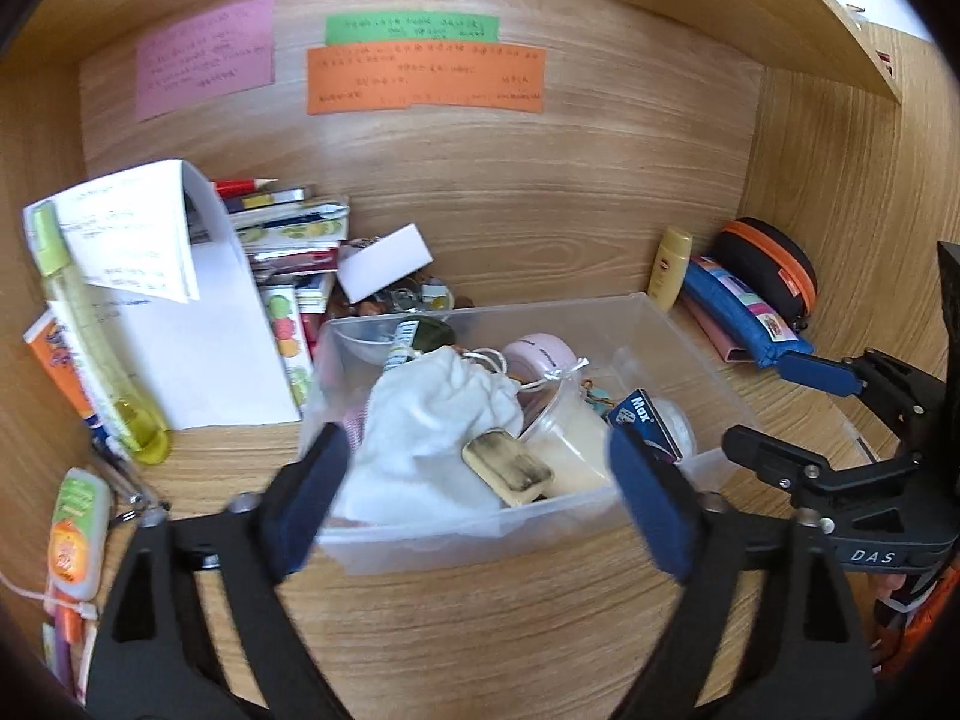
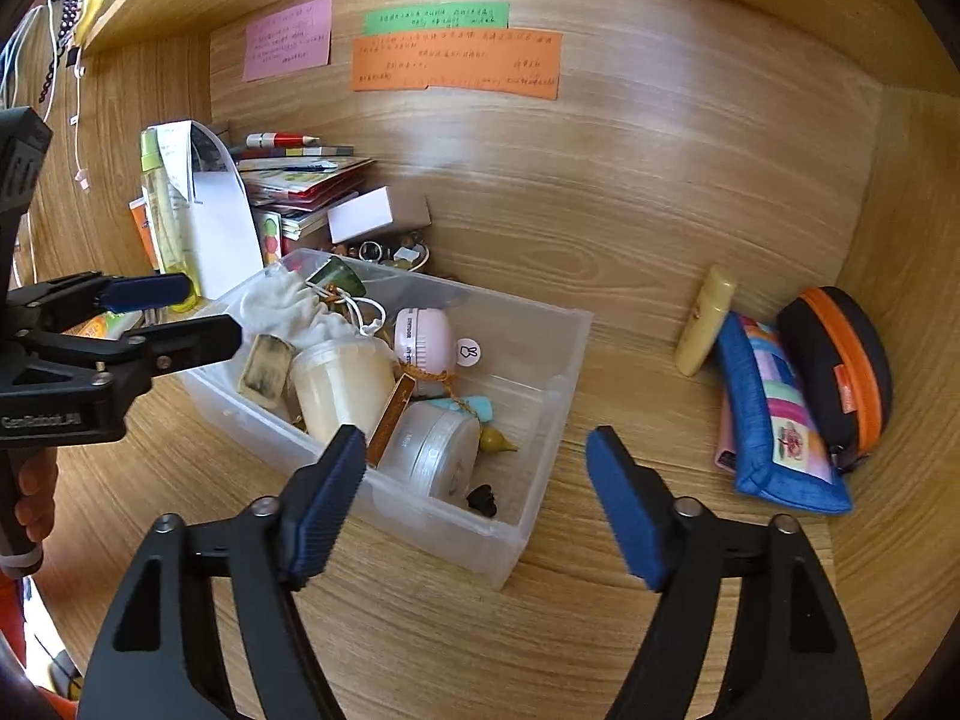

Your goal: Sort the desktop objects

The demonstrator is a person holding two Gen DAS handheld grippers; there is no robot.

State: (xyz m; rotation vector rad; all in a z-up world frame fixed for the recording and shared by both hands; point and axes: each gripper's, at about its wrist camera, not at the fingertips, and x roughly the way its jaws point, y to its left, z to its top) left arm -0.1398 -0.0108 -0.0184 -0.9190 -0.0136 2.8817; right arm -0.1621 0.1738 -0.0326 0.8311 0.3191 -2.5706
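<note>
In the left wrist view we hold our left gripper (image 1: 480,495) spread wide and empty over the near end of the clear bin (image 1: 660,324), a white cloth (image 1: 432,420) between its fingers. In the right wrist view our right gripper (image 2: 477,501) also gapes empty; the bin sits at eleven o'clock, a blue pouch (image 2: 774,420) at two.

Both grippers have black frames with silver screws, blue ribbed fingers (image 2: 327,501) and white lettering.
</note>
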